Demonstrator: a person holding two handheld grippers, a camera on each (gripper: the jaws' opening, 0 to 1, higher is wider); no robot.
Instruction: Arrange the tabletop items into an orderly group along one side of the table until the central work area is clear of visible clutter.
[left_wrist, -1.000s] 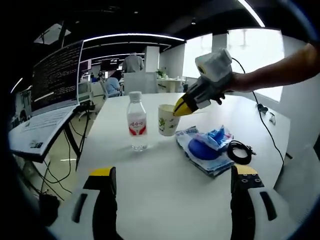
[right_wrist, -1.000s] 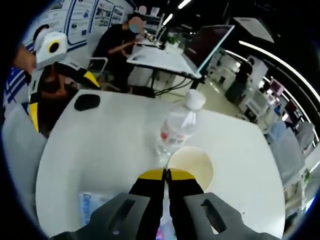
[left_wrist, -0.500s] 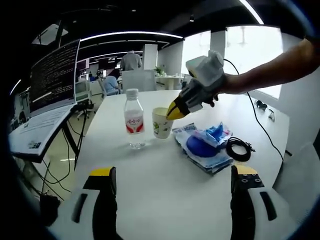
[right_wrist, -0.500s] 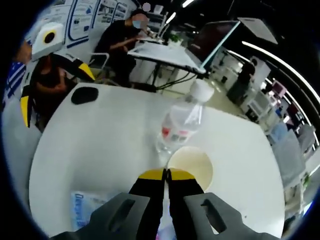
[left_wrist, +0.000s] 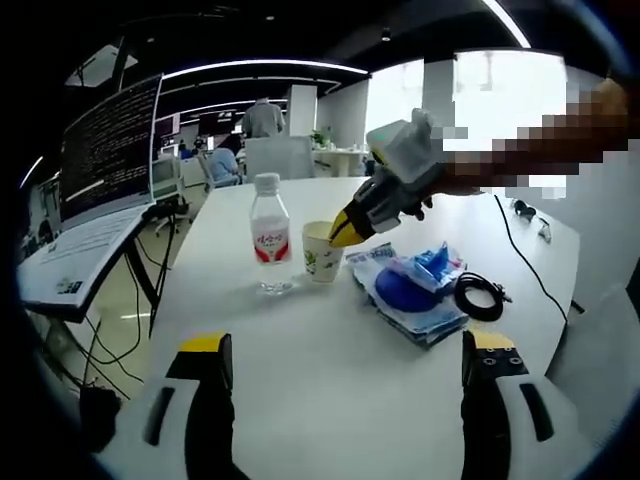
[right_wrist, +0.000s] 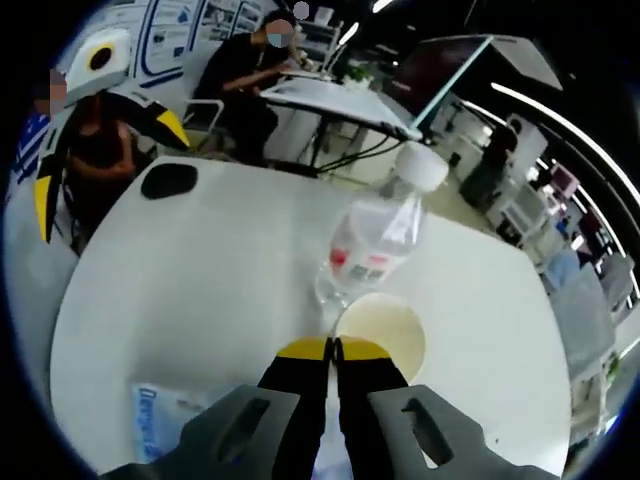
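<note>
Beside the clear plastic water bottle (left_wrist: 267, 236) on the white table (left_wrist: 330, 370), the right gripper (right_wrist: 333, 349) pinches the pale paper cup's (right_wrist: 382, 335) rim, apparently to drag it sideways; the left gripper (left_wrist: 345, 350) waits with jaws apart.

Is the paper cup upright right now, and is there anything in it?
Upright: the paper cup stands on its base beside the water bottle, mouth up. It looks empty; the right gripper pinches its rim.

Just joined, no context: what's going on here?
A person is tidying a white table with two tongs. The right tongs are shut on the rim of a paper cup, right beside a water bottle. The left tongs hang open over the near edge. A blue bag and black cable lie nearby.
</note>
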